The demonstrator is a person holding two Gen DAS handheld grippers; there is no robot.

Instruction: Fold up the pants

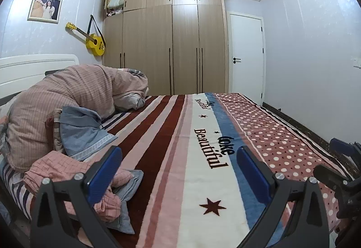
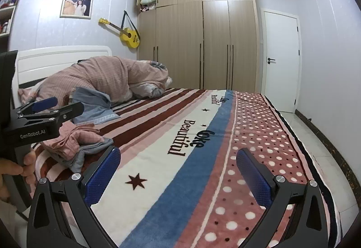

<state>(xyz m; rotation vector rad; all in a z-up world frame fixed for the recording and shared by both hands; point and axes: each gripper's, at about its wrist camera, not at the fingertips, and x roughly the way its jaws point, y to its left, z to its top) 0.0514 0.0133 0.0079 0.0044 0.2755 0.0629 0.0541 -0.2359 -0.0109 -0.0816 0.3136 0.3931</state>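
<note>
Pink checked pants [image 1: 74, 173] lie crumpled on the left side of the bed, on top of a grey-blue garment [image 1: 128, 200]. They also show in the right wrist view [image 2: 72, 137]. My left gripper [image 1: 178, 171] is open and empty, held above the bed just right of the pants; its left finger overlaps them in view. It also shows from the side in the right wrist view [image 2: 58, 105]. My right gripper [image 2: 178, 171] is open and empty above the striped blanket [image 2: 180, 157], well right of the pants.
A bunched pink duvet [image 1: 74, 94] and a blue cloth [image 1: 83, 132] lie near the white headboard [image 1: 33, 65]. A wooden wardrobe [image 1: 171, 40] and a white door [image 1: 246, 53] stand beyond the bed. A yellow guitar [image 1: 94, 42] hangs on the wall. The floor runs along the bed's right side [image 2: 315, 139].
</note>
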